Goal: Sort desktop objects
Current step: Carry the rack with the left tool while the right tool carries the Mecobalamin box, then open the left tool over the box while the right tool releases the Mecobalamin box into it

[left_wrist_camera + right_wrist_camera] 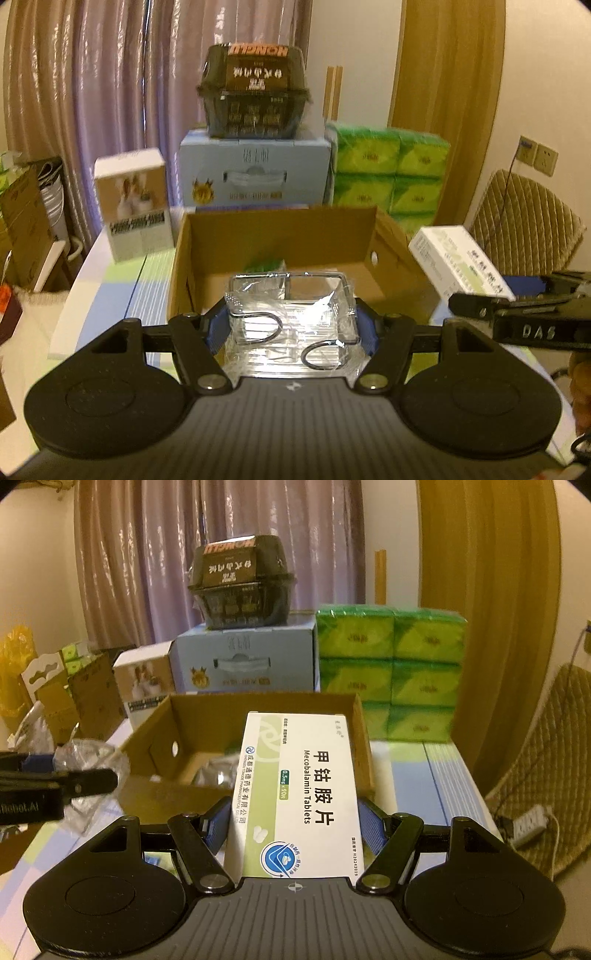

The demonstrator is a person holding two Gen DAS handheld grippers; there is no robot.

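Straight ahead of both grippers sits the open cardboard box. Right gripper clamps the tablet box, long axis pointing forward; left gripper, nearer, clamps a clear plastic packet.

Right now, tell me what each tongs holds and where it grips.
Left tongs: the clear plastic packet, pinched at its two sides. Right tongs: the Mecobalamin tablet box, clamped across its long side edges near its lower end.

Mauve curtains, perhaps wooden doorframe
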